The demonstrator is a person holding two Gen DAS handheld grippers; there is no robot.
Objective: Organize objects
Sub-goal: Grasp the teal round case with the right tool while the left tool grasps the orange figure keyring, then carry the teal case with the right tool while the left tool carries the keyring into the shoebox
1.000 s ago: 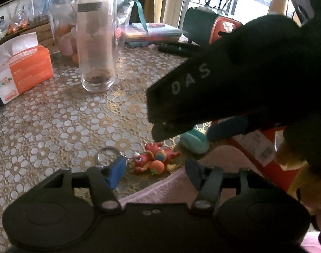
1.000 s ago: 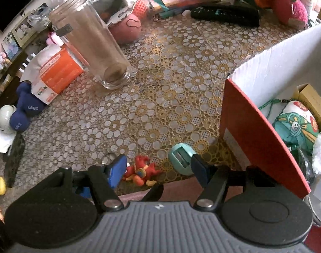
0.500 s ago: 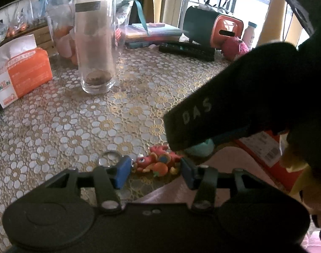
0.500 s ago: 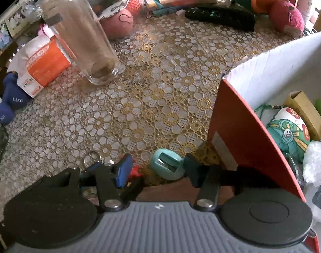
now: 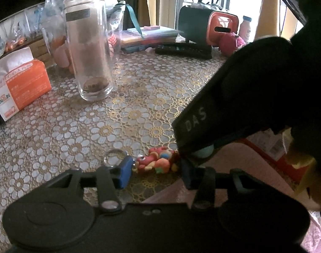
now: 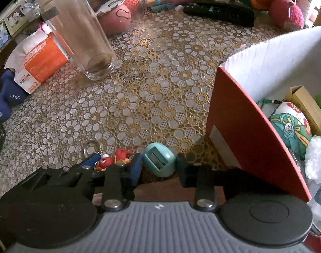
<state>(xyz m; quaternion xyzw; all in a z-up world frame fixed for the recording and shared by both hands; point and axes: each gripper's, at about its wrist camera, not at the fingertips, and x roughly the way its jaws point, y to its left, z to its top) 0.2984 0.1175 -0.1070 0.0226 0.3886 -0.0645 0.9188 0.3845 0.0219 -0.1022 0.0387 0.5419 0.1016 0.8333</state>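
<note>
The right tool (image 6: 159, 165) has just been closing around the teal pencil sharpener (image 6: 159, 162) — the pads flank it closely, though contact is hard to judge. The left tool (image 5: 154, 171) has also been closing, its fingers astride the red toy keychain (image 5: 158, 162) with gaps showing. Both things lie on the counter (image 6: 160, 80) just beside the red-and-white box (image 6: 251, 130) — near the edge.

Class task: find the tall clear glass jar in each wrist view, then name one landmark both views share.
Left wrist: glass jar stands upper left on the table, right of the orange tissue pack.
Right wrist: glass jar leans across the upper left.
Shared landmark: the orange tissue pack, left of the jar in both.
</note>
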